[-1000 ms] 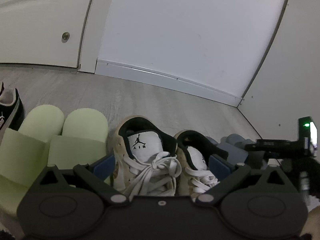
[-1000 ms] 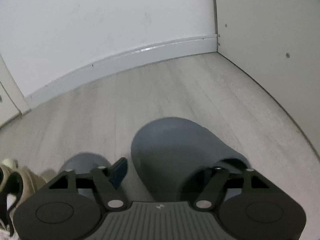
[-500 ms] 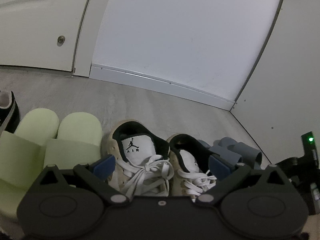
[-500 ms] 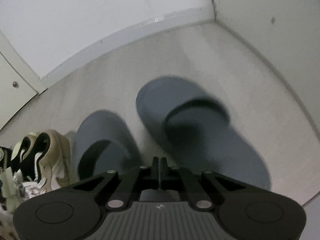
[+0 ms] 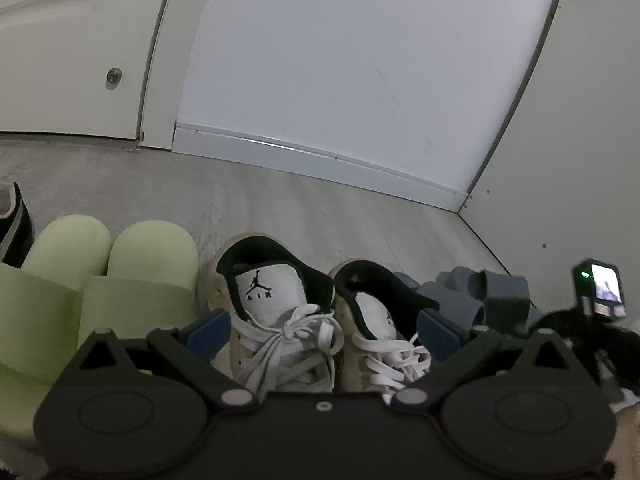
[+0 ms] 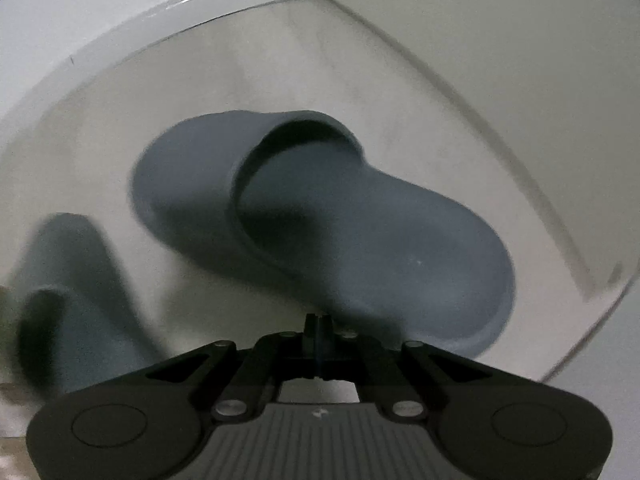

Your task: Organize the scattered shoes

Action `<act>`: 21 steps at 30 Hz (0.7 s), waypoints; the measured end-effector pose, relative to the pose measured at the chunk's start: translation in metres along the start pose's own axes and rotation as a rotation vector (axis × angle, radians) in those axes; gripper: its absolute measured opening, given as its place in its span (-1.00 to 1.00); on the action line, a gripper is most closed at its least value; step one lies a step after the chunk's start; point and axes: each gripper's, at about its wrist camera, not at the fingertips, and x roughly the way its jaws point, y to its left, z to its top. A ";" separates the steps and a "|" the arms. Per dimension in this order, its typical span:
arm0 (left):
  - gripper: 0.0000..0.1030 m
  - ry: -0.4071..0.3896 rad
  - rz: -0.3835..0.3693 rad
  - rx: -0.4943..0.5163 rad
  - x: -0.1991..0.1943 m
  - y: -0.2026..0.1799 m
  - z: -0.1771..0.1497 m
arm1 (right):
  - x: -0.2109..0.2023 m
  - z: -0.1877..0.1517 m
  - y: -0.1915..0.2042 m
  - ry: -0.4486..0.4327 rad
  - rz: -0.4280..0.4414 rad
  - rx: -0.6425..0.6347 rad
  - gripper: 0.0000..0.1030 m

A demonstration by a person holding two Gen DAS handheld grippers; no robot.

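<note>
Left wrist view: left gripper (image 5: 324,326) hangs with its jaws wide apart, 1 blue pad on either side of the pair of white laced sneakers (image 5: 304,320), touching neither that I can tell. Green slides (image 5: 104,276) sit paired just to the left, and the edge of a black shoe (image 5: 16,220) shows at the far left. Grey slides (image 5: 476,292) lie to the right, near the side wall, with the right tool beside them. Row runs left to right along the floor; heels face away from the camera.

Right wrist view: right gripper (image 6: 318,330) has its jaws shut together, nothing between them. The larger grey slide (image 6: 340,216) lies directly ahead of the tips, long axis slanting from upper left (strap and toe) to lower right (heel), so it is skewed to the jaw line. Its mate (image 6: 68,300) sits at the left, blurred, pointing roughly straight ahead.

Judgement: the skewed slide is the right hand's job (far nearer than the left). Closed tips suit a nudge at the heel edge to swing it parallel with its mate.
</note>
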 end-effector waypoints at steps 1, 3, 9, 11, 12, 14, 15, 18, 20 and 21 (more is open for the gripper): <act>0.96 0.003 0.004 0.000 0.001 0.000 0.000 | 0.003 0.005 0.004 -0.036 -0.040 -0.023 -0.90; 0.96 0.005 0.009 -0.001 0.002 0.001 0.000 | 0.008 0.015 0.011 -0.107 -0.118 -0.066 -0.89; 0.96 0.010 -0.006 -0.011 0.007 -0.001 0.000 | -0.013 0.024 0.019 -0.291 -0.112 0.041 0.00; 0.96 0.020 -0.010 -0.010 0.010 -0.001 0.000 | -0.020 0.021 0.026 -0.366 -0.116 0.038 0.68; 0.96 0.028 -0.009 -0.010 0.012 -0.001 -0.001 | -0.023 0.020 0.030 -0.403 -0.118 0.033 0.88; 0.96 0.035 -0.001 -0.008 0.013 0.000 -0.001 | -0.012 0.018 0.049 -0.466 -0.138 -0.124 0.88; 0.96 0.033 0.002 -0.008 0.013 0.000 -0.001 | -0.014 0.015 0.051 -0.474 -0.143 -0.143 0.88; 0.96 0.028 0.002 -0.013 0.012 0.001 -0.001 | -0.005 0.016 0.072 -0.481 -0.104 -0.224 0.88; 0.96 0.029 0.004 -0.016 0.011 0.001 -0.002 | 0.007 0.013 0.091 -0.488 -0.180 -0.326 0.88; 0.96 0.029 0.004 -0.017 0.011 0.001 -0.002 | 0.008 0.012 0.094 -0.490 -0.203 -0.351 0.88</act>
